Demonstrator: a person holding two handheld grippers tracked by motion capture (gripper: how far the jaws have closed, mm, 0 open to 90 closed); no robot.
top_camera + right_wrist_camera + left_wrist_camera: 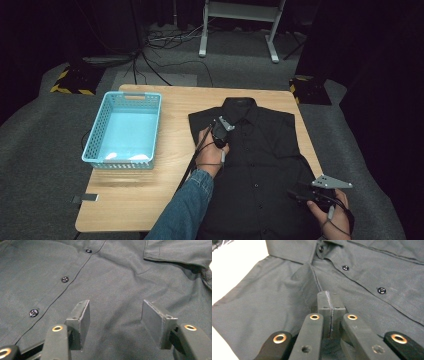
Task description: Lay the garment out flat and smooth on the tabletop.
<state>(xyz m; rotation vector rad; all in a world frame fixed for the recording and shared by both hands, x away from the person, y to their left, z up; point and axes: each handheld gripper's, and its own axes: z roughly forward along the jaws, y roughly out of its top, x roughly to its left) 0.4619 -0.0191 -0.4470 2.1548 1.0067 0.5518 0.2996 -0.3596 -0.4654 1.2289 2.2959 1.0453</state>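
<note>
left gripper view: left hand-held gripper [329, 298] pinches a shirt [274, 297] fold.

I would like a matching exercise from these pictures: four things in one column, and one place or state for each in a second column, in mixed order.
Things:
1. shirt
2. basket
3. left gripper
4. right gripper

Places or states:
A. jaws apart above flat cloth
B. light blue, on the table's left part
C. black, spread buttoned on the table
D. jaws pressed together on a raised fold of cloth

Pairs: 1-C, 2-B, 3-D, 4-A
</note>
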